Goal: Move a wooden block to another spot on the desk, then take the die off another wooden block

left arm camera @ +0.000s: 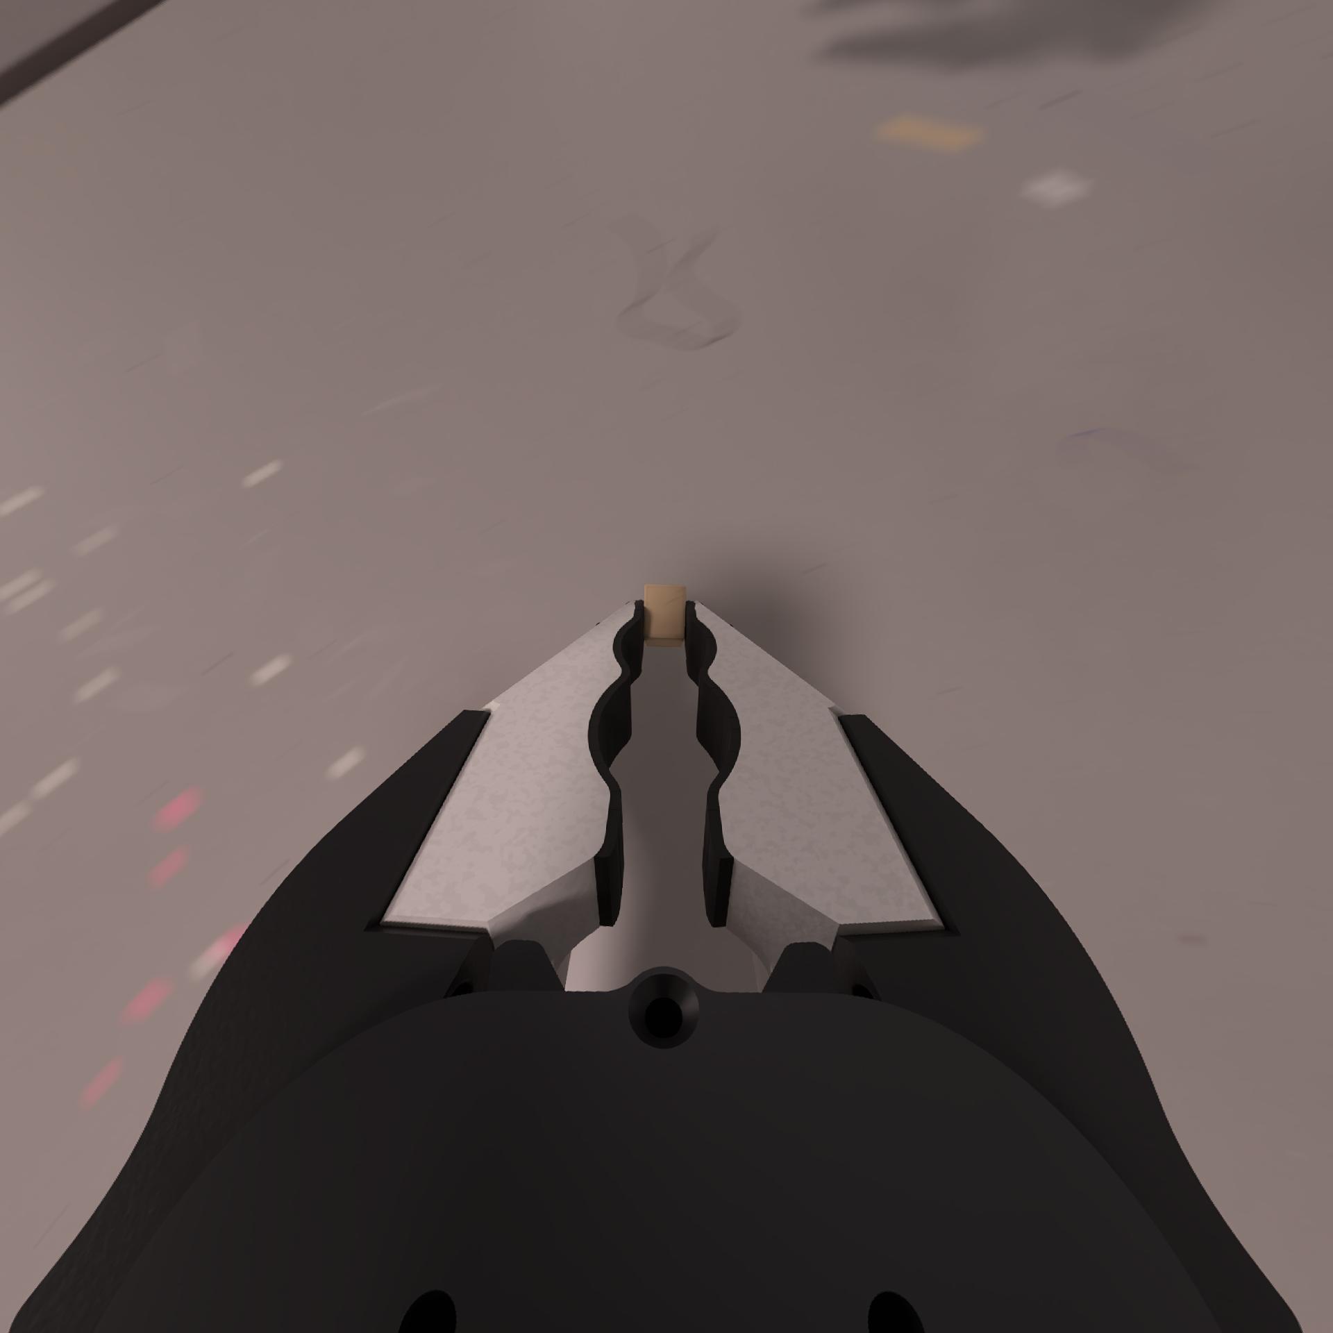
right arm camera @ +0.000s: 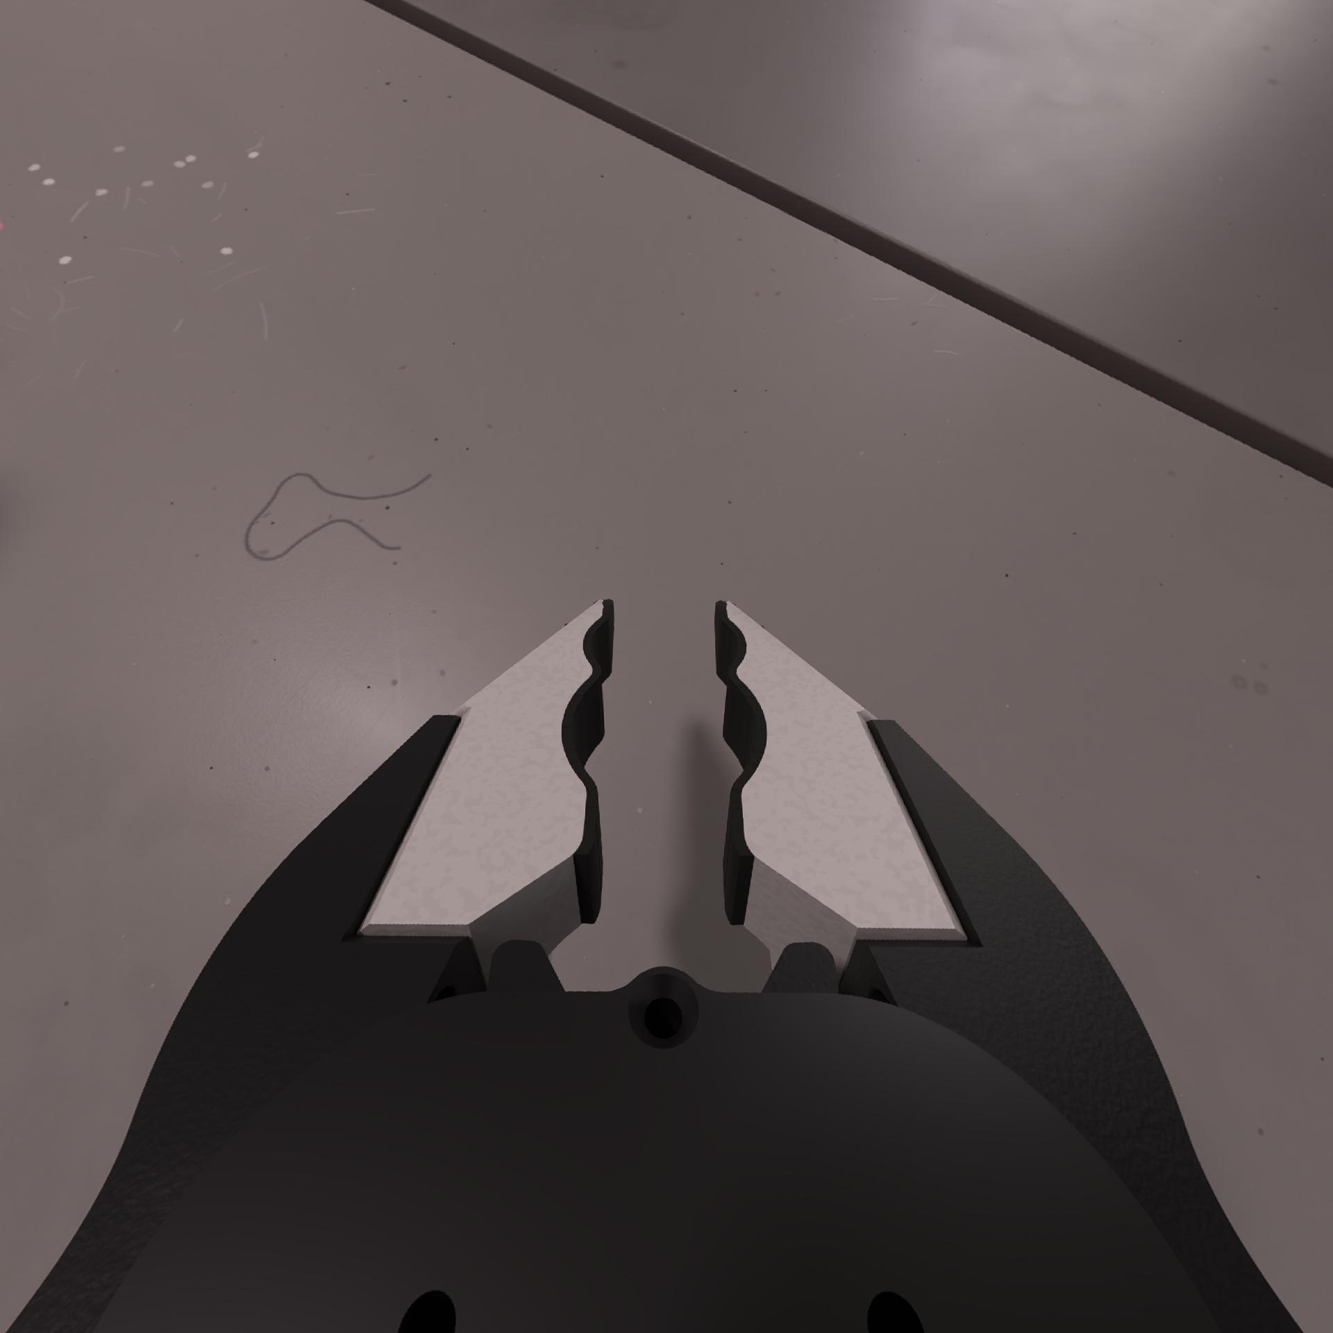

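In the left wrist view my left gripper [left arm camera: 664,613] is shut on a small light wooden block [left arm camera: 664,613], pinched between the fingertips above the grey desk [left arm camera: 433,361]. The desk surface looks blurred in this view. In the right wrist view my right gripper [right arm camera: 664,609] is open and empty, with bare desk [right arm camera: 433,361] between its fingers. No die and no second wooden block show in either view.
A dark seam or desk edge [right arm camera: 865,216] runs diagonally across the upper right of the right wrist view, and one [left arm camera: 65,50] crosses the top left corner of the left wrist view. A blurred tan patch [left arm camera: 930,135] and a white patch [left arm camera: 1057,189] lie far ahead. A thin scribble mark [right arm camera: 324,516] is on the desk.
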Controlling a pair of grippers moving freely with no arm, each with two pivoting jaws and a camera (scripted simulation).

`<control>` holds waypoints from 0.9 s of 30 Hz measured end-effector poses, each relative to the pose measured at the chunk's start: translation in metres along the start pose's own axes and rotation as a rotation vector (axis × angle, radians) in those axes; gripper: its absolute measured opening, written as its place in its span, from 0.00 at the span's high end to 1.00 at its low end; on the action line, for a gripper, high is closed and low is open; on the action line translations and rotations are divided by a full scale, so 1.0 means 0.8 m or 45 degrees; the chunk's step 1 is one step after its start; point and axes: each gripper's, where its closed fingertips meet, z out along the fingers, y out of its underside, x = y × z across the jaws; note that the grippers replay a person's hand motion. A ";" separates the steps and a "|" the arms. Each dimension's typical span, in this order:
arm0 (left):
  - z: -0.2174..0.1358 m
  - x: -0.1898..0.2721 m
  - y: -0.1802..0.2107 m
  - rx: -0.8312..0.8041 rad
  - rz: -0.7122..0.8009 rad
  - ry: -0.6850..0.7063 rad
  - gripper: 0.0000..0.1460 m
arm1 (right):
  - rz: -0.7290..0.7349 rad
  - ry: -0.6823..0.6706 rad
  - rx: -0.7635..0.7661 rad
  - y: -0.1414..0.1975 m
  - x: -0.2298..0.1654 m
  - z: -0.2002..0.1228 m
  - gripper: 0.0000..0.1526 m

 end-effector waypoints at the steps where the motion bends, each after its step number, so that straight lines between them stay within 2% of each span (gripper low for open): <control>1: 0.008 0.033 -0.014 0.047 0.022 0.125 0.93 | 0.000 -0.001 0.002 0.000 0.000 0.000 0.82; 4: 0.040 0.120 -0.033 0.061 0.110 0.389 0.93 | -0.001 -0.004 0.003 0.000 -0.001 -0.001 0.82; 7: 0.072 0.165 -0.026 -0.024 0.195 0.432 0.93 | 0.003 -0.011 0.004 0.000 -0.002 -0.001 0.82; 12: 0.096 0.179 -0.008 -0.146 0.349 0.342 0.93 | 0.006 -0.016 0.019 -0.003 -0.002 -0.003 0.82; 17: 0.092 0.175 -0.007 -0.135 0.283 0.339 0.93 | 0.001 -0.015 0.022 -0.005 -0.003 -0.004 0.82; 18: 0.086 0.172 -0.010 -0.108 0.232 0.341 0.91 | -0.004 -0.011 0.021 -0.005 -0.003 -0.004 0.82; 19: 0.076 0.165 -0.014 -0.056 0.165 0.346 0.79 | -0.006 -0.009 0.022 -0.005 -0.003 -0.005 0.82; 20: 0.062 0.154 -0.019 0.013 0.091 0.334 0.71 | -0.006 -0.008 0.024 -0.005 -0.002 -0.005 0.82; 21: 0.047 0.136 -0.021 0.083 0.015 0.296 0.67 | -0.004 -0.010 0.023 -0.004 -0.002 -0.004 0.82; 23: 0.012 0.083 -0.012 0.163 -0.105 0.114 0.66 | 0.001 -0.014 0.018 -0.003 -0.002 -0.003 0.82; 27: -0.063 -0.024 0.052 0.096 -0.225 -0.383 0.66 | -0.001 -0.017 0.000 0.001 -0.003 0.001 0.82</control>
